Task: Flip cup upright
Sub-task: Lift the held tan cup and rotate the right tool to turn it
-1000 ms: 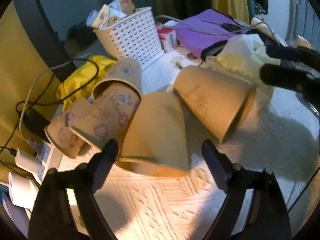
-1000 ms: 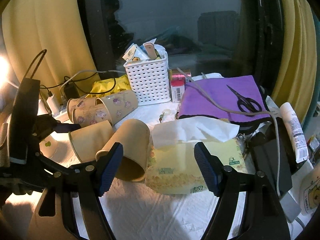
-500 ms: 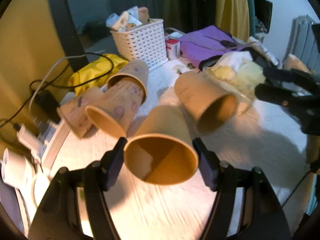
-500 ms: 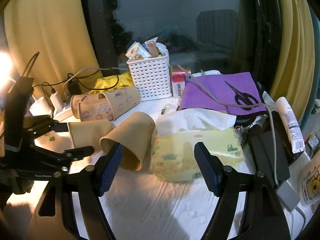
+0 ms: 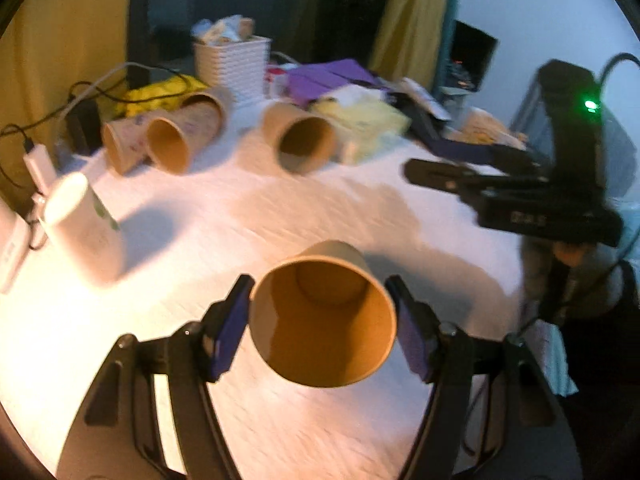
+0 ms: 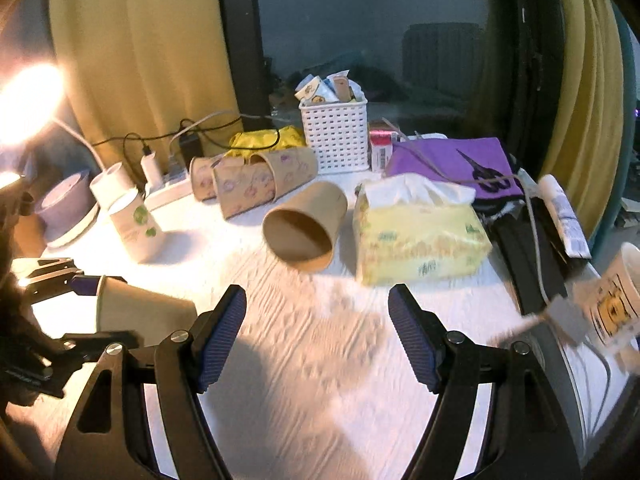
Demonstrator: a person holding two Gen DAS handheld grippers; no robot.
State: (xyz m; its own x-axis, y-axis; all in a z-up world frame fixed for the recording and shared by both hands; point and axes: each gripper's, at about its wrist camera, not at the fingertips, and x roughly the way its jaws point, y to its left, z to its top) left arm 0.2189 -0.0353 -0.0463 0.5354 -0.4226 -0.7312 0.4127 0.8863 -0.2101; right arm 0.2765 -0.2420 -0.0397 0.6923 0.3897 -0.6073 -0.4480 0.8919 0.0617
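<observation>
My left gripper [image 5: 322,320] is shut on a plain brown paper cup [image 5: 324,316], held above the white tablecloth with its open mouth toward the camera. In the right wrist view the same cup [image 6: 144,312] shows at the lower left, tilted, between the left gripper's fingers. My right gripper [image 6: 316,336] is open and empty over the cloth. A second plain brown cup [image 6: 306,226] lies on its side beside a tissue pack; it also shows in the left wrist view [image 5: 300,142].
Several patterned cups [image 6: 256,180] lie on their sides at the back left. A white cup [image 6: 136,226] stands upside down. A yellow tissue pack [image 6: 420,232], white basket [image 6: 334,136], purple cloth with scissors [image 6: 460,160], cables and a bright lamp [image 6: 28,104] surround the cloth.
My left gripper has lifted the plain brown cup away from the other cups and pulled it back toward the near side of the table. The right gripper stayed open and drew back a little.
</observation>
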